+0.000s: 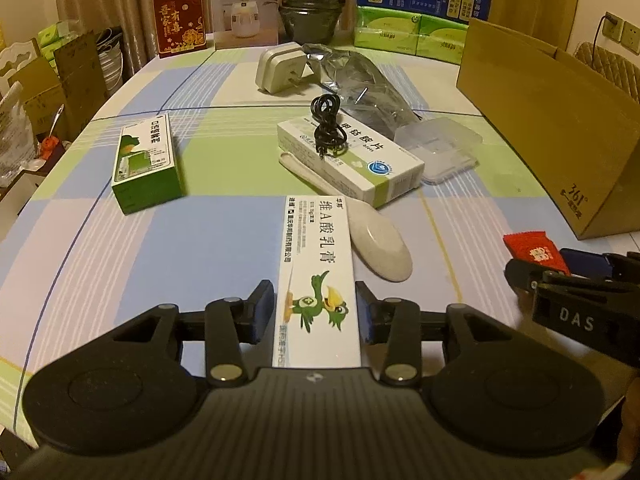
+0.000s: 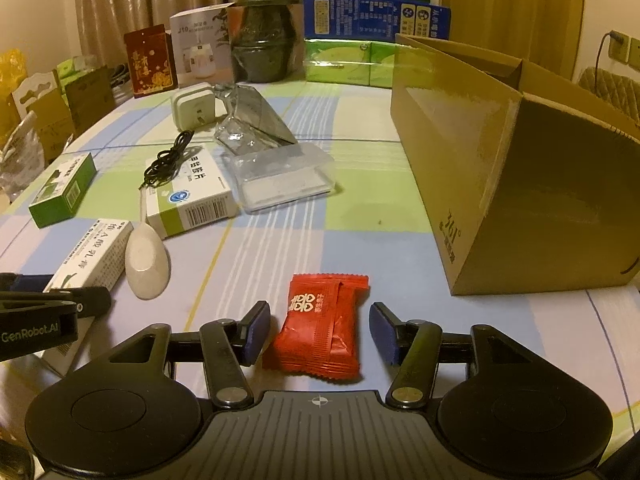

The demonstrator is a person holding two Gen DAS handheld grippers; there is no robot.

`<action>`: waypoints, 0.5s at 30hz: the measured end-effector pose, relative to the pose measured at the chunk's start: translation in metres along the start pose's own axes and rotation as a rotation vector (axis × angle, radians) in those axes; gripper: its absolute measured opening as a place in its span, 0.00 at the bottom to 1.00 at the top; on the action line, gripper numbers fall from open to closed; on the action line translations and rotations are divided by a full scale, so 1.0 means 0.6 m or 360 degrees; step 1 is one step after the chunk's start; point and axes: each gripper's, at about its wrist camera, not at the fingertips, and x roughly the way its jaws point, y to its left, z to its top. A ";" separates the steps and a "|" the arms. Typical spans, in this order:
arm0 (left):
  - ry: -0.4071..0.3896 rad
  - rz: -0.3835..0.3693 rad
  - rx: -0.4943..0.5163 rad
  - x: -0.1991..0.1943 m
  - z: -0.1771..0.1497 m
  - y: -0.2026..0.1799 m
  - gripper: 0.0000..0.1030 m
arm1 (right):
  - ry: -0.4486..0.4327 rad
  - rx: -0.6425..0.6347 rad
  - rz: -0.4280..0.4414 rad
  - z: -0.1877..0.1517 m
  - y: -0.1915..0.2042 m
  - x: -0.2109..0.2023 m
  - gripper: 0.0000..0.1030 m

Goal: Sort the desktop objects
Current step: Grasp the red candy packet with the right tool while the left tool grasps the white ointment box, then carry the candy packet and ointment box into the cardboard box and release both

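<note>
A long white ointment box (image 1: 316,256) with a green bird printed on it lies flat on the checked tablecloth. My left gripper (image 1: 314,296) straddles its near end, the blue pads close beside its long sides with a sliver of gap on the left, so it is open. A red candy packet (image 2: 320,328) lies between the fingers of my right gripper (image 2: 319,314), which is open with clear gaps on both sides. The right wrist view shows the left gripper (image 2: 44,312) over the ointment box (image 2: 92,256). The left wrist view shows the red packet (image 1: 534,250) at the right gripper (image 1: 560,292).
A white spoon (image 1: 380,244) lies beside the ointment box. Behind are a white-green medicine box (image 1: 360,160) with a black cable (image 1: 328,128) on it, a green box (image 1: 146,164), a clear plastic case (image 1: 440,148), a plug adapter (image 1: 280,66) and an open cardboard box (image 2: 520,184) at right.
</note>
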 end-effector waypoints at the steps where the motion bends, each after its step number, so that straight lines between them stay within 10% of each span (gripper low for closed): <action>1: -0.0002 0.0006 0.0010 0.001 0.000 -0.001 0.36 | -0.0002 -0.0001 -0.0001 0.000 0.000 0.000 0.40; 15: 0.0014 0.0062 -0.0004 -0.013 -0.005 0.001 0.32 | -0.0057 -0.0018 0.0020 0.004 0.002 -0.018 0.28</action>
